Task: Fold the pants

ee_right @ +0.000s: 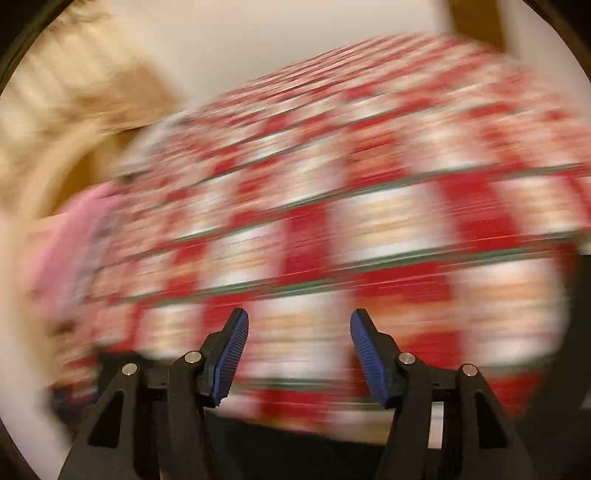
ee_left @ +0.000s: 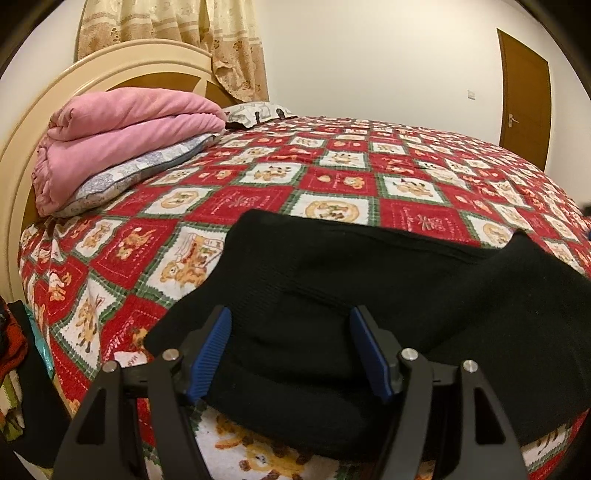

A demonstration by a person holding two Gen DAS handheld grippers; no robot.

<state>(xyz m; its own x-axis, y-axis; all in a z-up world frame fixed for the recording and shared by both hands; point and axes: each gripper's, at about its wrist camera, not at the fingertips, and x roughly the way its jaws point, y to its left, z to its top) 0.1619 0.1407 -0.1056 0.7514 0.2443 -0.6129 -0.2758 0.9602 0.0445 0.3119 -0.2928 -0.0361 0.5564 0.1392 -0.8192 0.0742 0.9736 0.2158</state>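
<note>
Black pants (ee_left: 369, 280) lie folded in a thick bundle at the near edge of a red, white and green patchwork bedspread (ee_left: 332, 177). My left gripper (ee_left: 293, 325) hangs just over the bundle's near left part. Its blue pads (ee_left: 212, 354) stand wide apart with black cloth lying between and under them, and I see no pinch. The right wrist view is smeared by motion blur. There my right gripper (ee_right: 299, 328) is open over the bedspread (ee_right: 369, 206) with nothing between its fingers. A dark strip at the bottom of that view may be the pants.
A folded pink blanket (ee_left: 122, 136) rests on a grey patterned pillow (ee_left: 147, 170) by the cream headboard (ee_left: 48, 122) at the far left. A curtain (ee_left: 184, 33) hangs behind it, and a brown door (ee_left: 524, 96) is at the right. Clothes (ee_left: 14, 350) sit beside the bed, low left.
</note>
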